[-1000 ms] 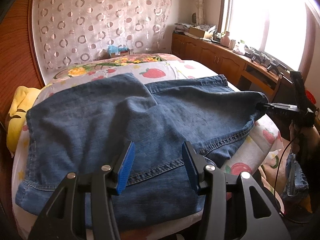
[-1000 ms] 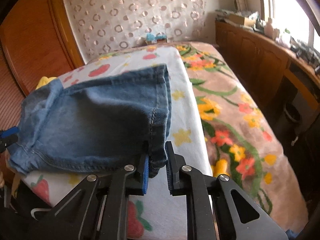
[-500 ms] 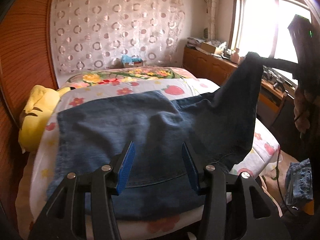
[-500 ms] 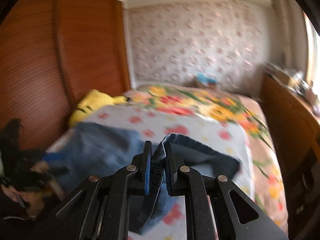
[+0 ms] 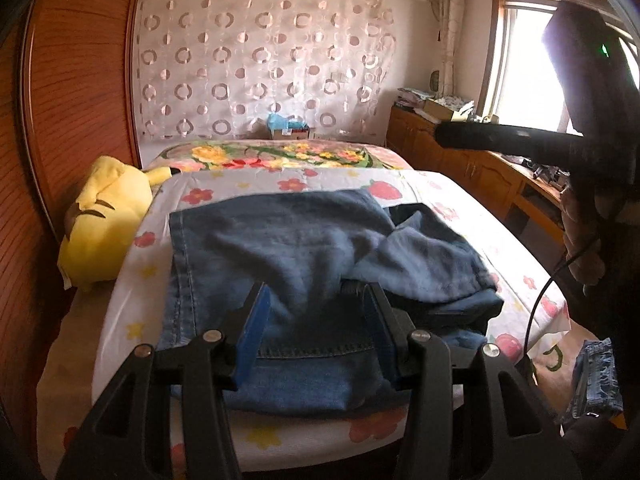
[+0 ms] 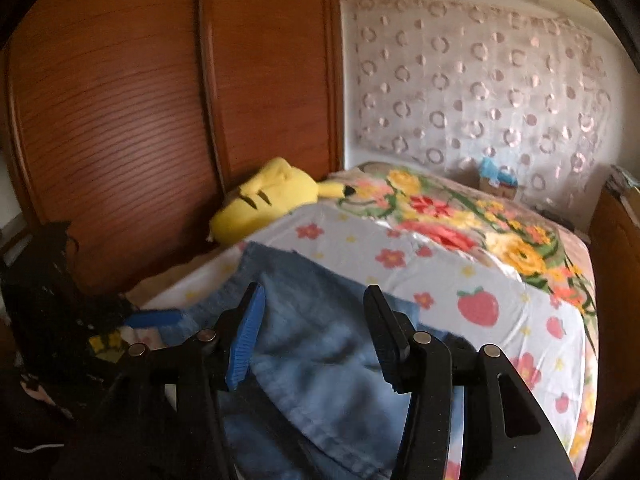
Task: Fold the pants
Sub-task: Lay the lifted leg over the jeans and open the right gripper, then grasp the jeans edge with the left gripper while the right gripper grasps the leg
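The jeans (image 5: 304,264) lie in the middle of the bed (image 5: 120,320), toward its near edge, with one end thrown over the rest in a loose, rumpled flap near the bed's right side. The right hand-held gripper (image 6: 316,332) has just been opening; its jaws stand apart above the denim with nothing pinched between them. The left hand-held gripper (image 5: 316,328) hovers over the near part of the jeans, jaws about half spread and empty. The likely trouble is that dropped flap: it has landed crooked and bunched, so pressing on to another fold without squaring it would lock in an uneven, lumpy stack, and a careless regrasp might catch only the top layer and drag the fold open. The jeans also sit close to the near edge, so a tug could slide them off the bed. The right wrist view is blurred, so seams and edges of the near cloth are hard to trace, and the bed's near corners are hidden behind the gripper bodies. A yellow plush toy (image 5: 100,232) sits at the left edge.
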Demonstrator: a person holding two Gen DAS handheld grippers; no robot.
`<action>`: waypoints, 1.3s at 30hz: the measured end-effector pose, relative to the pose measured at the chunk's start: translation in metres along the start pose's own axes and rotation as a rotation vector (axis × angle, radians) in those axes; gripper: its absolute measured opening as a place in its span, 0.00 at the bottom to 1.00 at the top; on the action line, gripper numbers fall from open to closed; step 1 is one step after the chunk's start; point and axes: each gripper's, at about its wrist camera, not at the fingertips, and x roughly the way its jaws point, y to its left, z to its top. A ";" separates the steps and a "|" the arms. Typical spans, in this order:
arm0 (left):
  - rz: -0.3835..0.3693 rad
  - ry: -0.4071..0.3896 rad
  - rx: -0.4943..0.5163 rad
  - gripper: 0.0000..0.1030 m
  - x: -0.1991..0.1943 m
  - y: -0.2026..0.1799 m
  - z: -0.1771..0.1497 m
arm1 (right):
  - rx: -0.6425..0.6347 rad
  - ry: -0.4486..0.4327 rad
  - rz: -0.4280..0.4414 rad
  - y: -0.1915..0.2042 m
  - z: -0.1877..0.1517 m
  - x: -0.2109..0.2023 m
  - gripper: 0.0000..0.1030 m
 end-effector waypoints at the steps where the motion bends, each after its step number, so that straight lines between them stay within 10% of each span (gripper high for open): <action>1: -0.003 0.009 0.000 0.46 0.004 0.000 -0.002 | 0.006 0.009 -0.012 -0.005 -0.007 0.000 0.51; 16: -0.040 0.101 0.075 0.46 0.052 -0.017 -0.004 | 0.220 0.164 -0.107 -0.075 -0.112 0.000 0.64; 31: -0.060 0.140 0.133 0.42 0.086 -0.025 0.009 | 0.376 0.199 0.046 -0.092 -0.139 0.019 0.64; 34: -0.077 0.129 0.136 0.29 0.085 -0.024 0.009 | 0.374 0.208 0.087 -0.093 -0.136 0.022 0.24; 39: -0.093 0.072 0.118 0.15 0.069 -0.025 0.013 | 0.323 0.151 0.092 -0.091 -0.113 0.008 0.06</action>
